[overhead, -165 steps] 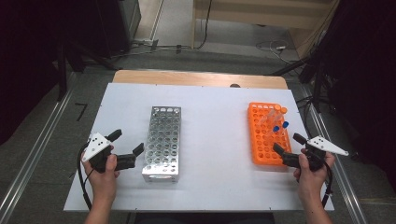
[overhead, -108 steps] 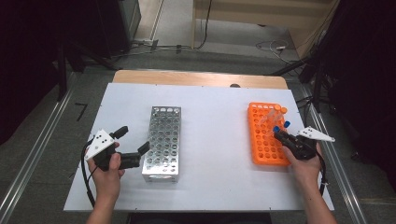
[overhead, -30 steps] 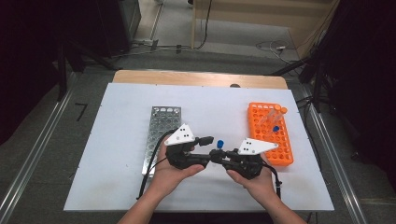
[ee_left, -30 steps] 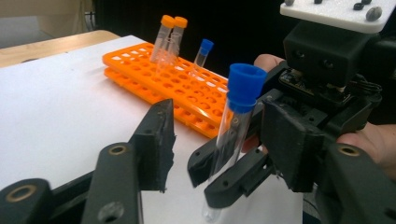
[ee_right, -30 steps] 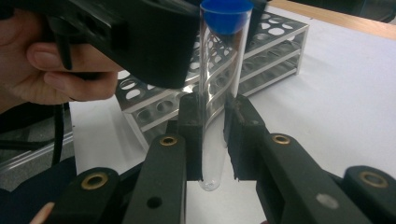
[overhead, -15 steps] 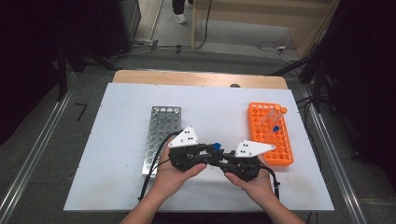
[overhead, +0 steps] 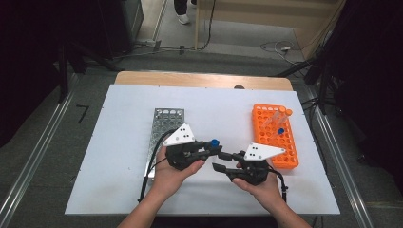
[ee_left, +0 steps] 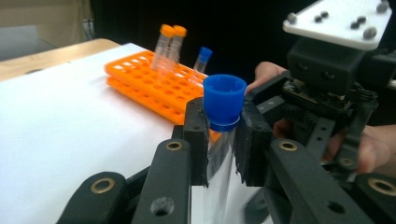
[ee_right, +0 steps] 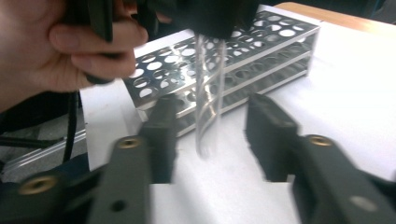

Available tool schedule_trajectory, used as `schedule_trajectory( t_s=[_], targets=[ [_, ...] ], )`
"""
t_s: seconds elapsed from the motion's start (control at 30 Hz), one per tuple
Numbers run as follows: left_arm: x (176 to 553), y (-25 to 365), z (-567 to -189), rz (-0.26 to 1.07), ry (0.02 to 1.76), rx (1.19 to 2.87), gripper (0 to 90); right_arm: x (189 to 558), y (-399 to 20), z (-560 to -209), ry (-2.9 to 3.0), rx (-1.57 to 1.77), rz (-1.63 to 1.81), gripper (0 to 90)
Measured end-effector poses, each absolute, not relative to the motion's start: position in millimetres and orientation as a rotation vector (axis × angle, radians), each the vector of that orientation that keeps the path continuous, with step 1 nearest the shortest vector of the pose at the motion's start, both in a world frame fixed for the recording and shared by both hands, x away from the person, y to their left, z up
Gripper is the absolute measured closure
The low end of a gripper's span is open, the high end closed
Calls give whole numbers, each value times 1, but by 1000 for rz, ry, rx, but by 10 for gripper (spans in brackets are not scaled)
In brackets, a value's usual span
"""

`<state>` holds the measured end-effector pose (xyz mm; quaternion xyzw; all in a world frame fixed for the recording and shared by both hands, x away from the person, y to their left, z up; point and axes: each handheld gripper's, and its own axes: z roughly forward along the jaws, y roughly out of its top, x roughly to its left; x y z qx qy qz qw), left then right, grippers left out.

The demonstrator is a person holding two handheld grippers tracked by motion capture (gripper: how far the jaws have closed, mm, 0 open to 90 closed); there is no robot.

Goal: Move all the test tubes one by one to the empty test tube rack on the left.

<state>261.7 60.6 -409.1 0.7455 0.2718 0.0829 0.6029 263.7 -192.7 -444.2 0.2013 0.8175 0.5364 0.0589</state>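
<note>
two grippers meet near the middle of the white table (overhead: 114,142), held in the person's hands between the metal rack (overhead: 164,124) and the orange rack (overhead: 273,135). left gripper (ee_left: 223,140) is clamped on a clear tube (ee_left: 219,163) with a blue cap (ee_left: 224,97); its pads (ee_left: 198,140) press the tube just under the cap, one on each side, and the tube stands upright in the left gripper view. high view puts that blue cap (overhead: 214,142) at the tip of the left gripper (overhead: 211,149), just above the table and between the two racks. right gripper (overhead: 222,160) sits just beside it, tips near the left one's. in the right gripper view its jaws stand apart, having just been opening, with the lower end of the tube (ee_right: 208,88) hanging between them; neither pad (ee_right: 163,135) touches the glass, a gap shows on both sides. right gripper (ee_right: 212,140) is thus let go of the tube. behind the tube in that view lies the metal rack (ee_right: 261,51), and the person's left hand (ee_right: 60,51) fills the upper left. orange rack (ee_left: 154,88) holds two orange-capped tubes (ee_left: 169,46), leaning, and one blue-capped tube (ee_left: 201,58). cables trail from both grippers toward the table's near edge.
</note>
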Motion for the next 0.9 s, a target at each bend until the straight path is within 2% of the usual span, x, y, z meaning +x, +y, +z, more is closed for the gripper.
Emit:
schedule_trajectory(
  t_s=[0.03, 0.07, 0.13, 0.2, 0.27, 0.9],
  targets=[
    [263, 64, -408, 198, 635, 1722, 776, 264, -196, -444, 2467, 629, 1622, 361],
    [264, 67, -407, 204, 643, 1715, 776, 264, -201, -443, 2448, 653, 1609, 241],
    [266, 73, -406, 223, 659, 1711, 776, 264, -207, -442, 2430, 676, 1594, 134],
    [269, 83, -404, 238, 676, 1698, 776, 264, -211, -441, 2412, 704, 1587, 48],
    [270, 85, -403, 245, 683, 1694, 776, 265, -215, -440, 2408, 712, 1593, 0],
    [297, 123, -389, 351, 761, 1638, 775, 262, -269, -446, 2341, 781, 1538, 0]
  ],
)
